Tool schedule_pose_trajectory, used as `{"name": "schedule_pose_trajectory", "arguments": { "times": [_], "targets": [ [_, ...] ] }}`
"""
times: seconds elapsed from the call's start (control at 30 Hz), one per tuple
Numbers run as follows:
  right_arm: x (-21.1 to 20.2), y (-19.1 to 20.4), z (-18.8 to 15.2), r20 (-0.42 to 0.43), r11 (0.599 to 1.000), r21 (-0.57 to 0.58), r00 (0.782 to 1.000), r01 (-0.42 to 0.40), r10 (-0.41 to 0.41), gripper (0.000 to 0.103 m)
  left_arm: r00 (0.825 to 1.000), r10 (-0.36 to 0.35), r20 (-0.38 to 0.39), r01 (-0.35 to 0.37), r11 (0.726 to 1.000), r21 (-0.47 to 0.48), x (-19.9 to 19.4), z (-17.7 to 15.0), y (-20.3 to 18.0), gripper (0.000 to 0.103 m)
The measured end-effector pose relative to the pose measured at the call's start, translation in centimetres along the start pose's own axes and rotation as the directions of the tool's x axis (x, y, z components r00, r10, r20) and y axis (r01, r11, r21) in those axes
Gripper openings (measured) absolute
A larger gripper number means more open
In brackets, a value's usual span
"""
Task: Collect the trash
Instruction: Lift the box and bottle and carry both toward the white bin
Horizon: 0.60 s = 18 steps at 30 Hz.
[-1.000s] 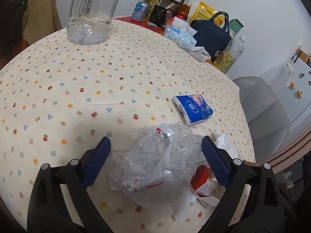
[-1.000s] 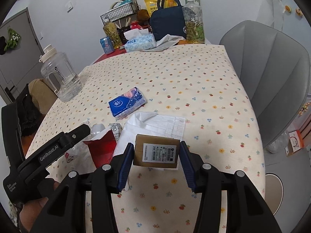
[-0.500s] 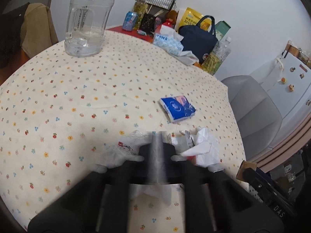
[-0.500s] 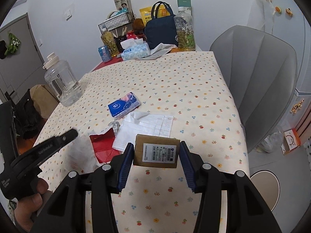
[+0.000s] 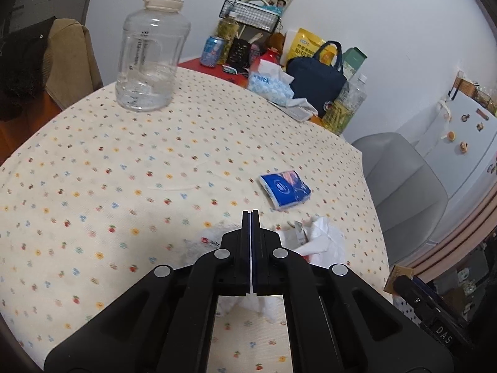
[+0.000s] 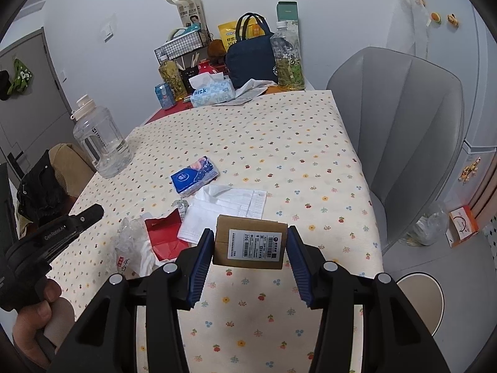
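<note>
Right tongs [image 6: 250, 245]: clenched on a small brown cardboard box [image 6: 250, 241] with a printed label, held above the table's [image 6: 279, 143] near edge.
Left tongs [image 5: 250, 217]: pressed fully together; a thin white sliver shows between the pads, what it is cannot be told.
Trash near the near edge: crumpled clear plastic bag [image 6: 129, 239], red wrapper [image 6: 163, 233], white paper [image 6: 230, 206].
Blue tissue pack [image 6: 194, 178]: mid-table, apart from the trash.

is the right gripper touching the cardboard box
Touching. The right wrist view shows the right gripper with both blue pads pressed against the sides of the cardboard box, held above the table.
</note>
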State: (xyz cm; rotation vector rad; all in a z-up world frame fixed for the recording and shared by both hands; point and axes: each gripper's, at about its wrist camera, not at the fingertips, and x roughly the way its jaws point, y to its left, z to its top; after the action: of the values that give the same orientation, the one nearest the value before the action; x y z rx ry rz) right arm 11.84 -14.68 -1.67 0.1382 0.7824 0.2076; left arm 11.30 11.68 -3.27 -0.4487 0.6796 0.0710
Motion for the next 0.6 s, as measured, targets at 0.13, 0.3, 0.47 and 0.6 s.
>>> {"name": "schedule_pose_trajectory", "arguments": {
  "times": [0.13, 0.3, 0.47, 0.6],
  "targets": [
    [0.0, 0.6, -0.3, 0.000, 1.000, -0.001, 1.000, -0.004, 0.004, 0.047, 1.000, 0.023, 0.003, -0.023, 1.000, 0.006, -0.2, -0.4, 1.1, 0.076],
    [0.7, 1.0, -1.1, -0.022, 1.000, -0.006, 1.000, -0.005, 0.004, 0.047, 0.996, 0.046, -0.074, -0.045, 0.999, 0.007, 1.7, -1.9, 1.9, 0.077],
    [1.3, 1.0, -1.5, -0.040, 1.000, -0.014, 0.999, 0.002, -0.003, 0.048, 0.992, 0.060, -0.108, -0.059, 0.998, 0.020, 3.3, -3.0, 2.0, 0.086],
    [1.5, 0.8, -1.4, -0.041, 1.000, -0.008, 0.999, 0.007, -0.007, 0.047, 0.992, 0.070, -0.106, -0.068, 0.997, 0.020, 3.9, -3.1, 1.8, 0.091]
  ]
}}
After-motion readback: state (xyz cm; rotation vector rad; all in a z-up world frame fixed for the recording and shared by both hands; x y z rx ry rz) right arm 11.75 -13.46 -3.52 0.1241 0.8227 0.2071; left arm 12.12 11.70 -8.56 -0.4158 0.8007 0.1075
